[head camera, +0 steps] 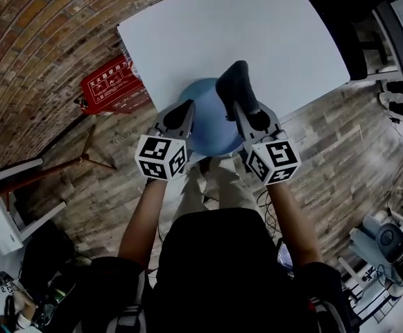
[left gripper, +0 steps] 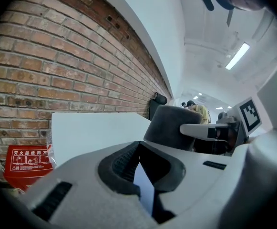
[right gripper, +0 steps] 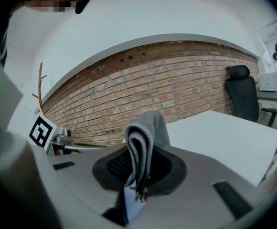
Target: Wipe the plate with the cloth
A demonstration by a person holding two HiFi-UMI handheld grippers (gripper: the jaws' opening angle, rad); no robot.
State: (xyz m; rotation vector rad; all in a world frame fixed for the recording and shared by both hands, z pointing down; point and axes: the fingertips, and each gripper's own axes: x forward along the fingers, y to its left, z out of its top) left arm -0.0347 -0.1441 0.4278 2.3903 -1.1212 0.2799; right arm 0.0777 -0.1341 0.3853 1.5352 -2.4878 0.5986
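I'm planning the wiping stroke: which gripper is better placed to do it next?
Right. The right gripper is shut on the folded grey cloth, seen over the blue plate in the head view. The left gripper is clamped on the plate's rim, so it likely just steadies it.

Soft grey knitted cloth (head camera: 236, 85), smooth blue plate (head camera: 211, 132), matt white table (head camera: 243, 33), rough brick wall (right gripper: 176, 85), wood-plank floor (head camera: 340, 137).

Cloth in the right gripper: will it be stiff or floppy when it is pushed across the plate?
Probably floppy: the cloth curls in a soft fold above the right gripper. It looks light, since a small pinch holds its layers. It should likely flatten against the plate when pressed.
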